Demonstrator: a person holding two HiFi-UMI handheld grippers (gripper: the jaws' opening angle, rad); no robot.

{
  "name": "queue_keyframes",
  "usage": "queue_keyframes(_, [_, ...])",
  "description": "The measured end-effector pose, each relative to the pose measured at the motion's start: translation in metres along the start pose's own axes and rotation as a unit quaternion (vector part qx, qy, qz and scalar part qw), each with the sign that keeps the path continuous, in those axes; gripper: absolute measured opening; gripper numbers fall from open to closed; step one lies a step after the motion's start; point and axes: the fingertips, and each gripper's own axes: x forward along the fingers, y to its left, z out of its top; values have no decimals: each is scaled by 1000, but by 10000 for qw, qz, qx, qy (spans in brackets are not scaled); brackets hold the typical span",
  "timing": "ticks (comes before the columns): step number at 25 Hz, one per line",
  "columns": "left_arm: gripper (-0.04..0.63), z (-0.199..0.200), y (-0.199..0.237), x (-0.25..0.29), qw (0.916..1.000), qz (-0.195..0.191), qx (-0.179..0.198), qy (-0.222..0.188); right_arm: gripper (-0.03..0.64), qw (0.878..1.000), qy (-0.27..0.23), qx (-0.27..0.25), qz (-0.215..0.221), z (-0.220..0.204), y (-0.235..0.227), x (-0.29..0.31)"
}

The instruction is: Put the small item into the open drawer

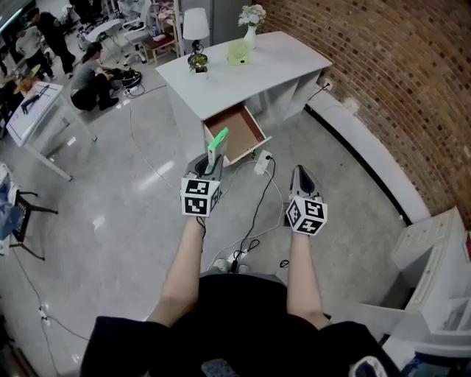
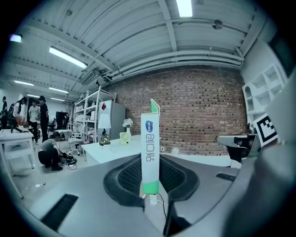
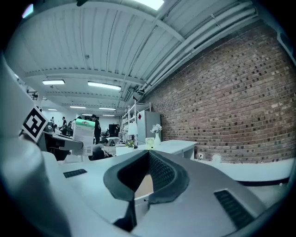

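Note:
My left gripper (image 1: pixel 212 163) is shut on a slim white and green box (image 1: pixel 218 146), which stands upright between its pads (image 2: pixel 125 178). In the left gripper view the box (image 2: pixel 150 150) rises straight out of the jaws. The open drawer (image 1: pixel 237 131), brown inside, juts from the front of a white desk (image 1: pixel 280 62) just beyond the box. My right gripper (image 1: pixel 300 174) hangs to the right at about the same height, shut, with its tips touching and nothing in it (image 3: pixel 149 155). The right gripper view also shows the box (image 3: pixel 83 135) at the left.
On the desk stand a lamp (image 1: pixel 196 33), a vase of flowers (image 1: pixel 252 18) and a small green object (image 1: pixel 238 51). A power strip (image 1: pixel 262 163) and black cables (image 1: pixel 250 228) lie on the floor below the drawer. Brick wall (image 1: pixel 383 74) at the right; people at the far left.

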Motion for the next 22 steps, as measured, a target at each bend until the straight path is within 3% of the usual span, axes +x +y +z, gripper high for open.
queue_keyframes(22, [89,-17,3,43,9969,-758,174,140,3,9979,92,356,-533,-24,3,13])
